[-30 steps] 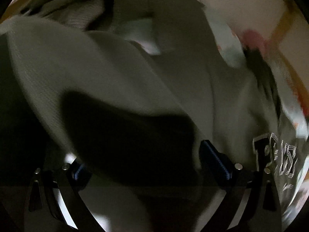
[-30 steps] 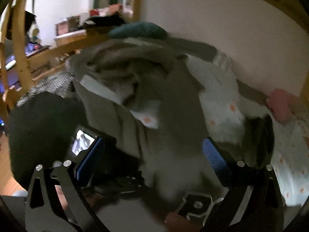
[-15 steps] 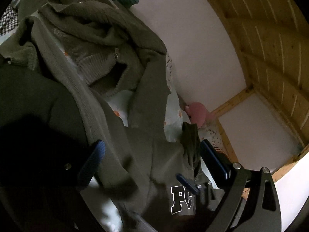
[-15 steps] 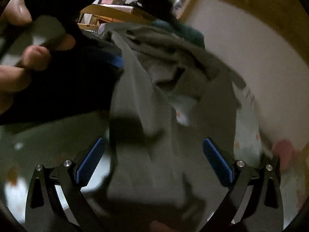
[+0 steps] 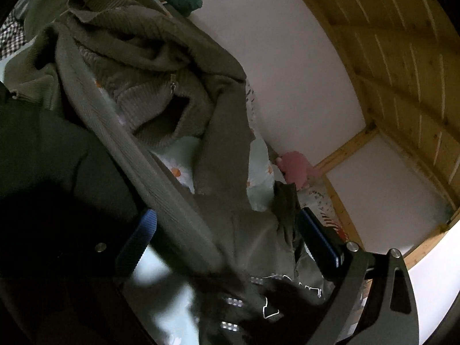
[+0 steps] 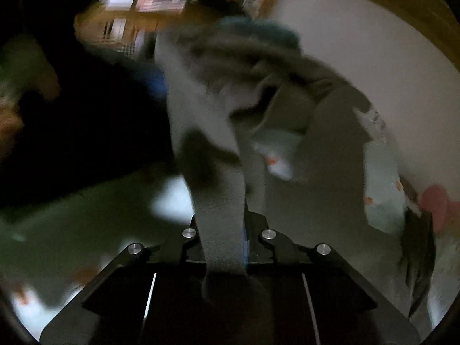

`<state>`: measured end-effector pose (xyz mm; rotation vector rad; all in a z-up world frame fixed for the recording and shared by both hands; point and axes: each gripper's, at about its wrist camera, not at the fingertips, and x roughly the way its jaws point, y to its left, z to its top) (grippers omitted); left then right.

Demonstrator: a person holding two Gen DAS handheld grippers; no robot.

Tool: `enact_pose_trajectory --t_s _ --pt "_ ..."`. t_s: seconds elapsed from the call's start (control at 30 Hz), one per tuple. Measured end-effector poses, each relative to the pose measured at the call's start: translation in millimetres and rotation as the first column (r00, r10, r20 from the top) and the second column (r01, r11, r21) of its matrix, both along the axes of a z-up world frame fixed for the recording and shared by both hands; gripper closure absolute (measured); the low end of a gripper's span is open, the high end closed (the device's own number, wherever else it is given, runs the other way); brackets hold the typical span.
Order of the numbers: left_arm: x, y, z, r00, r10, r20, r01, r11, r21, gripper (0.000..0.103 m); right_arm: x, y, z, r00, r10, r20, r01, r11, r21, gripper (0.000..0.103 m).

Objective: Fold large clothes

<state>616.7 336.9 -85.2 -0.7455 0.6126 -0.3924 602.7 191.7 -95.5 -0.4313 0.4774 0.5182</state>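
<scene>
The right gripper (image 6: pixel 222 247) is seen closing, its jaws drawn together on a ribbed strip of the olive garment (image 6: pixel 218 201) at lower centre. The left gripper (image 5: pixel 227 241) is held apart, the same strip passing loosely between its blue pads (image 5: pixel 138 241). The garment is heaped at upper left over a floral sheet (image 5: pixel 258 172).

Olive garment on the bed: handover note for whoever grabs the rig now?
Right gripper: jaws closing on a ribbed strip of the olive-grey knit garment, which runs between the pads.
Left gripper: open; the same strip crosses between its fingers, not pinched.
Garment lies crumpled on the floral bedsheet by the white wall.
Done: one edge gripped. Left: spread flat, then fold.
</scene>
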Motion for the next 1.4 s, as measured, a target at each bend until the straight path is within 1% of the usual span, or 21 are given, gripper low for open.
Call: enact_pose_trajectory --t_s 0.07,0.2,0.27,0.43,0.5,0.53,0.63,0.7,0.77,0.8,0.83,0.87,0.93,1.0,1.1,1.17,1.2,1.27,1.3,1.37,1.4 --pt "-1.7 -0.3 -1.5 1.000 0.005 0.000 -0.005 1.000 -0.012 0.007 -13.4 -23.6 16.3 0.999 -0.013 0.034 0.011 0.998 0.061 0.091" --pt "0.5 3.3 -10.5 0.999 -0.031 -0.032 0.026 0.991 -0.129 0.007 -43.1 -70.6 37.3 0.999 -0.038 0.025 0.035 0.991 0.131 0.091" --pt "1.5 3.2 -16.6 0.998 -0.041 -0.051 0.032 0.983 -0.181 0.007 -60.3 -90.8 40.3 0.999 -0.031 0.034 0.026 0.992 0.123 0.091" --pt "5.6 -11.4 -28.3 0.994 -0.061 -0.089 0.042 0.979 -0.202 0.009 -95.3 -108.1 26.4 1.000 0.012 0.025 -0.014 0.998 0.066 0.091" --pt "6.5 -16.5 -34.8 0.992 -0.052 -0.111 0.030 0.981 -0.190 0.056 -107.4 -113.7 20.7 1.000 0.016 0.024 -0.017 0.998 0.058 0.091" --pt "7.2 -18.1 -37.0 0.989 -0.032 -0.141 0.010 0.988 -0.154 0.101 -108.2 -116.6 18.2 1.000 0.009 0.020 -0.010 0.998 0.065 0.090" --pt "-1.5 -20.0 -21.4 0.996 -0.004 -0.085 -0.004 0.995 -0.102 0.100 -111.8 -125.6 13.4 1.000 0.000 -0.012 0.001 0.994 0.108 0.090" --pt "-18.8 -18.3 9.4 0.998 0.057 0.023 -0.057 0.998 -0.040 0.100 -108.9 -125.9 8.0 0.999 0.004 -0.034 0.002 0.988 0.152 0.088" --pt "-32.6 -16.3 41.9 0.988 0.118 0.098 -0.121 0.992 0.026 0.100 -98.6 -120.6 5.5 0.997 0.027 -0.077 -0.010 0.976 0.217 0.078" --pt "-37.4 -13.7 60.6 0.981 0.145 0.132 -0.153 0.987 0.049 0.100 -92.6 -114.7 5.5 0.994 0.039 -0.103 -0.012 0.970 0.245 0.051" --pt "-39.3 -10.6 76.8 0.973 0.178 0.148 -0.191 0.979 0.072 0.100 -90.7 -110.3 6.8 0.991 0.055 -0.118 -0.021 0.963 0.267 0.019" --pt "-38.8 -5.7 95.4 0.964 0.214 0.158 -0.230 0.969 0.093 0.100 -93.8 -108.3 13.1 0.990 0.084 -0.109 -0.043 0.943 0.330 0.010" --pt "-34.8 3.0 118.4 0.955 0.250 0.161 -0.271 0.955 0.121 0.100 -105.8 -113.9 30.0 0.986 0.141 -0.085 -0.091 0.900 0.425 0.004" --pt "-32.4 8.6 144.3 0.936 0.299 0.184 -0.332 0.924 0.189 0.100 -110.7 -123.7 36.3 0.981 0.156 -0.114 -0.092 0.895 0.437 0.003" --pt "-29.8 8.2 173.4 0.912 0.345 0.221 -0.396 0.881 0.258 0.100 -107.2 -151.6 19.2 0.981 0.051 -0.187 0.018 0.937 0.350 0.003" --pt "-32.0 -14.7 189.8 0.904 0.335 0.263 -0.410 0.855 0.319 0.100 -101.4 -183.1 -5.1 0.965 -0.033 -0.259 0.112 0.948 0.298 0.003" --pt "-33.7 -35.8 196.2 0.902 0.312 0.299 -0.411 0.835 0.366 0.100 -100.4 -197.9 -12.3 0.956 -0.059 -0.287 0.149 0.942 0.302 0.003" --pt "-37.3 -79.0 199.3 0.900 0.246 0.360 -0.404 0.780 0.478 0.099 -100.4 -244.4 -26.1 0.926 -0.128 -0.355 0.255 0.905 0.339 0.003" --pt "-40.0 -116.1 194.8 0.903 0.185 0.388 -0.389 0.735 0.555 0.099 -101.3 -267.5 -28.4 0.912 -0.163 -0.375 0.304 0.883 0.357 0.003" --pt "-39.8 -192.1 167.0 0.924 0.041 0.381 -0.310 0.663 0.681 0.099 -105.6 -321.7 -25.1 0.886 -0.242 -0.396 0.403 0.824 0.398 0.003" --pt "-39.3 -221.0 151.0 0.934 -0.014 0.357 -0.265 0.643 0.719 0.099 -107.6 -342.0 -21.8 0.876 -0.273 -0.397 0.436 0.799 0.415 0.003"
